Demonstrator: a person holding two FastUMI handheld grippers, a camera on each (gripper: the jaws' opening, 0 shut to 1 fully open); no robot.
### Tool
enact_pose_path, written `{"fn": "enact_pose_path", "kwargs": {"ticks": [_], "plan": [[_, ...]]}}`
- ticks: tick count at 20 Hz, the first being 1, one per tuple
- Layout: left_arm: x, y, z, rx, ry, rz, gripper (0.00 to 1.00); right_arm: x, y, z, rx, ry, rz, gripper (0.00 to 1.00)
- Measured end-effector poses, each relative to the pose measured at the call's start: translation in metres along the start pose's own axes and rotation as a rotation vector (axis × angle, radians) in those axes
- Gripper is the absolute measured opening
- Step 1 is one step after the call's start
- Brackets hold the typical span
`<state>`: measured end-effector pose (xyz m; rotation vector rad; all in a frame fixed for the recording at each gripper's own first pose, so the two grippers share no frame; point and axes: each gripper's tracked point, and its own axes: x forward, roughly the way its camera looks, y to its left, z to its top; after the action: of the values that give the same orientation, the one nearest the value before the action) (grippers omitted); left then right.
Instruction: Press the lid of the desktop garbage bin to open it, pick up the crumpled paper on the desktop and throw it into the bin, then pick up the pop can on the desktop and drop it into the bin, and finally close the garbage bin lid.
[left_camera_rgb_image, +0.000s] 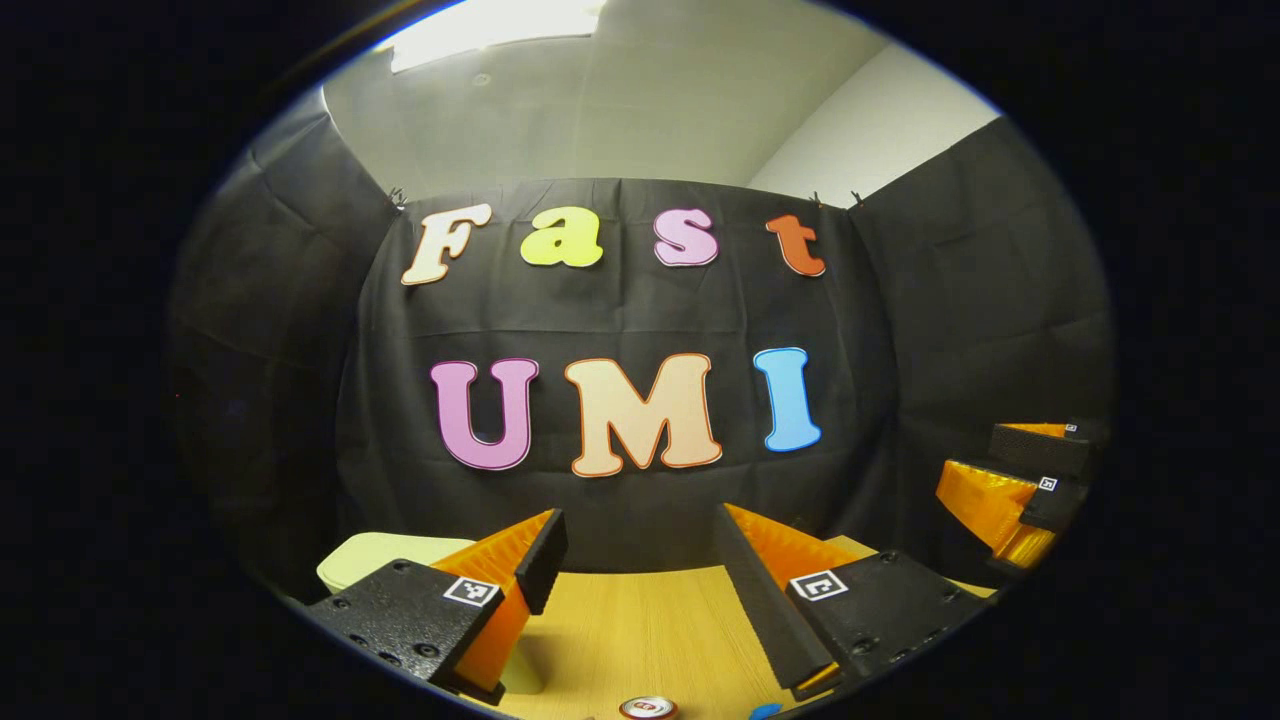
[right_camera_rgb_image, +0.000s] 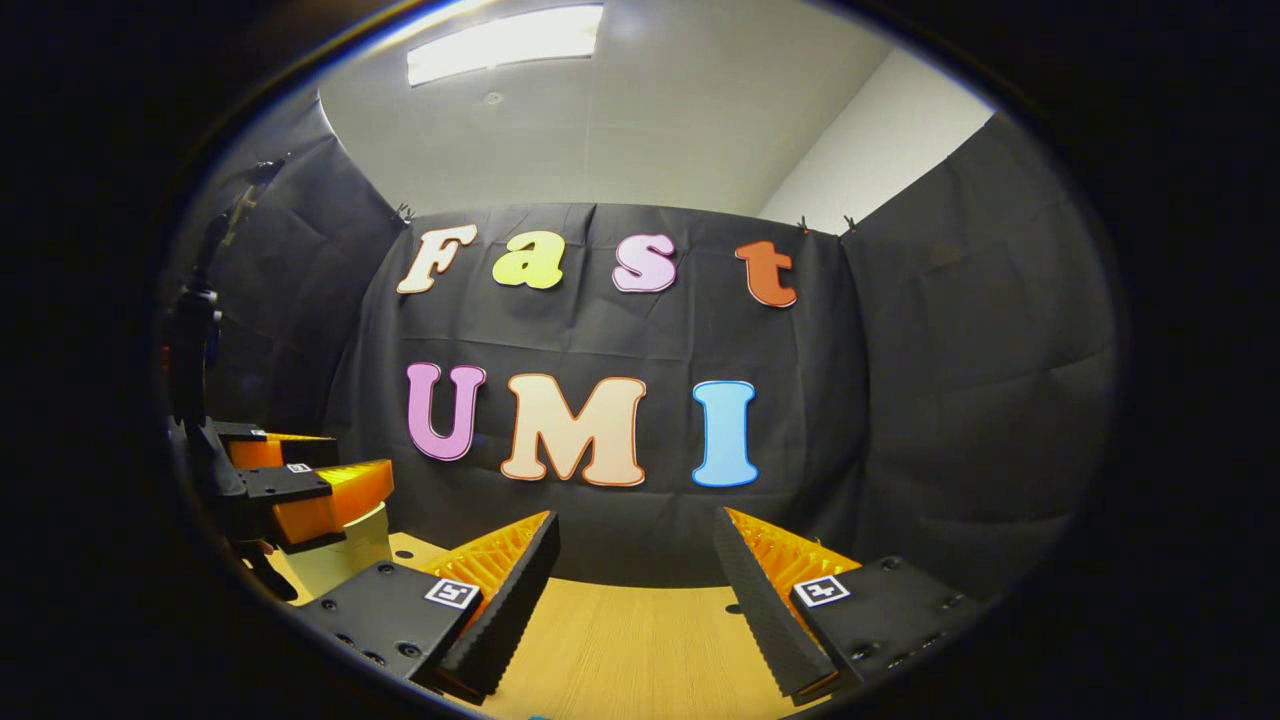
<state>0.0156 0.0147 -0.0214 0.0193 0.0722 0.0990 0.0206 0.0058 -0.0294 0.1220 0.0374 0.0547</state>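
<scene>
- Black cloth booth wall (left_camera_rgb_image: 620, 320) hangs across the far side, with a pale ceiling and a bright ceiling light panel (right_camera_rgb_image: 505, 45) above it.
- Light wooden tabletop (left_camera_rgb_image: 640, 630) runs along the bottom of both views, under both grippers.
- Pale cream plastic desktop garbage bin (left_camera_rgb_image: 375, 552) sits far left on the table. In the left gripper view its rounded top edge shows behind that gripper's left finger. In the right gripper view the bin (right_camera_rgb_image: 340, 555) sits directly below the other gripper. Whether its lid is up or down, cannot tell.
- Left gripper (left_camera_rgb_image: 640, 575): raised over the table, jaws spread wide, nothing between them. In the right gripper view it shows again (right_camera_rgb_image: 325, 480) at far left, held over the bin, with fingers parted.
- Right gripper (right_camera_rgb_image: 635, 575): raised over bare tabletop, jaws released and wide apart, holding nothing. In the left gripper view it shows (left_camera_rgb_image: 1010, 470) at far right, fingers apart.
- Red-and-silver metal pop can (left_camera_rgb_image: 648, 708): only its round top shows at the near edge of the left gripper view, upright on the table, below and between the left gripper's fingers, touching neither.
- Small blue object (left_camera_rgb_image: 765, 711) just right of the can, too cut off to identify.
</scene>
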Motion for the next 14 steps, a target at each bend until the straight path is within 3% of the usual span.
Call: {"fn": "enact_pose_path", "kwargs": {"ticks": [1, 3, 4, 5, 6, 9, 13, 14], "plan": [[-0.001, 0.002, 0.0, 0.002, 0.0, 0.0, 0.91, 0.001, 0.002, 0.001, 0.002, -0.003, 0.003, 1.0], [-0.001, 0.009, 0.005, 0.019, -0.006, 0.008, 0.79, 0.003, 0.008, 0.002, 0.005, -0.007, 0.014, 1.0], [-0.001, 0.012, 0.006, 0.025, -0.01, 0.012, 0.65, 0.003, 0.012, 0.001, 0.005, -0.007, 0.021, 0.98], [-0.001, 0.013, 0.008, 0.025, -0.012, 0.009, 0.59, 0.003, 0.015, 0.0, 0.003, -0.006, 0.028, 0.98], [-0.004, 0.013, 0.008, 0.019, -0.012, 0.001, 0.43, 0.003, 0.018, -0.001, 0.0, -0.005, 0.035, 0.98], [-0.006, 0.016, 0.006, 0.005, -0.003, -0.005, 0.31, 0.001, 0.028, -0.002, -0.002, -0.003, 0.057, 0.98], [-0.009, 0.038, 0.003, -0.022, 0.002, 0.054, 0.0, 0.001, 0.035, 0.001, -0.019, -0.011, 0.069, 1.0], [-0.009, 0.041, -0.001, -0.032, 0.005, 0.056, 0.0, 0.002, 0.036, 0.0, -0.018, -0.009, 0.069, 0.98]]}}
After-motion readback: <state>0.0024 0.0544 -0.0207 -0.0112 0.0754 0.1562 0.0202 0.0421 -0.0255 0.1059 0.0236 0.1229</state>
